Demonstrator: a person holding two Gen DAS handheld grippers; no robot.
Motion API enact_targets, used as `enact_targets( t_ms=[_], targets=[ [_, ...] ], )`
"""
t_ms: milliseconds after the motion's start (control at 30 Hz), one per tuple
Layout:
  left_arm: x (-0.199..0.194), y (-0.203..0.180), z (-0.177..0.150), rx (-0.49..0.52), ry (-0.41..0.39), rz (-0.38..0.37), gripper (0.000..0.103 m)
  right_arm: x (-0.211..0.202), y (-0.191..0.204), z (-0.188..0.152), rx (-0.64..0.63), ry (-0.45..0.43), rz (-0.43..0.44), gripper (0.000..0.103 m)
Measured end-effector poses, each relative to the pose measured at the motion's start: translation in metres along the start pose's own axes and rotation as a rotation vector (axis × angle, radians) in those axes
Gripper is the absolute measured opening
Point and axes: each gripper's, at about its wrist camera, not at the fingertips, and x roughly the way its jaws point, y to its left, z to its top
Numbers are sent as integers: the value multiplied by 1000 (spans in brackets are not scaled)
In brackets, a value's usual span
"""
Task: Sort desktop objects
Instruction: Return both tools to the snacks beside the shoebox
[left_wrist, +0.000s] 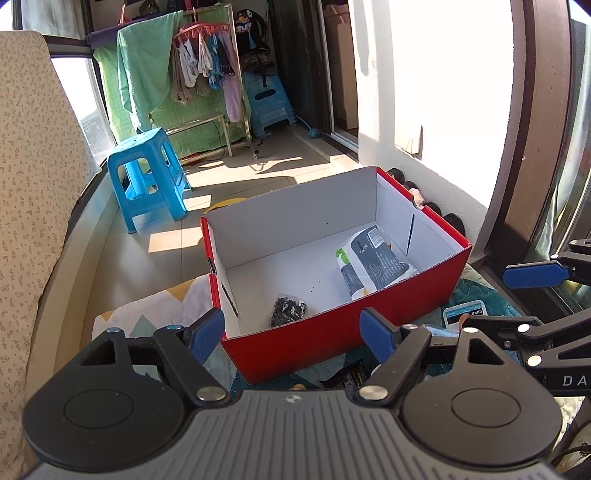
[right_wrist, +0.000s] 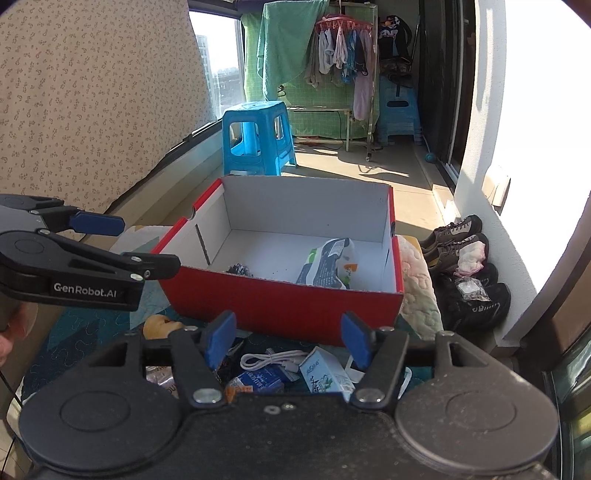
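Note:
A red cardboard box (left_wrist: 406, 295) with a white inside stands open on a quilted mat. In it lie a grey-and-white pouch (left_wrist: 373, 262) and a small black bundle (left_wrist: 288, 312). My left gripper (left_wrist: 291, 334) hangs open over the box's near wall, nothing between its blue pads. My right gripper (right_wrist: 288, 341) is open too, empty, just before the box (right_wrist: 280, 306). Under it lie a white cable (right_wrist: 273, 360), a blue carton (right_wrist: 258, 380) and a white carton (right_wrist: 325, 373). Each gripper shows in the other's view: the left gripper (right_wrist: 149, 243), the right gripper (left_wrist: 487, 301).
A blue plastic stool (left_wrist: 147, 181) stands on the tiled floor beyond the box. Several shoes (right_wrist: 461, 266) line the white wall on the right. A patterned curtain (right_wrist: 92, 92) hangs at left. A drying rack with laundry (right_wrist: 343, 55) fills the far end.

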Motion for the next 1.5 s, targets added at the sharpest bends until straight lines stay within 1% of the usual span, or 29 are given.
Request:
enact_targets(
  t_ms=[167,267,433,567,767,833,933,1033,1167,1300,1500],
  targets=[
    [-11,-3,-22,-8,-11,-13,80,-6,6,-18,-19,9,19,65],
    [-14,-7,-34,-10,-12,-21,82,-5,10,-27,-34,13,22,68],
    [-16,-10,-57,-47,-6,-61,83,-2,13,-44,-42,16,35,75],
    [-13,-13,-75,-68,4,-71,84,2,13,-61,-52,19,42,77],
    [-8,-19,-99,-83,10,-88,95,4,16,-81,-97,-1,37,79],
    [-6,-19,-106,-89,12,-101,102,6,19,-86,-127,-9,38,80],
    [-3,-19,-116,-91,20,-119,102,9,21,-94,-163,-23,40,81],
    [-1,-18,-125,-88,19,-118,102,13,23,-99,-185,-25,48,82],
    [8,-13,-133,-110,36,-121,102,19,23,-103,-207,-23,62,83],
    [21,-11,-139,-114,71,-117,102,25,20,-104,-204,-16,77,83],
    [39,-8,-143,-118,97,-141,102,37,16,-108,-208,12,83,83]
  ],
)
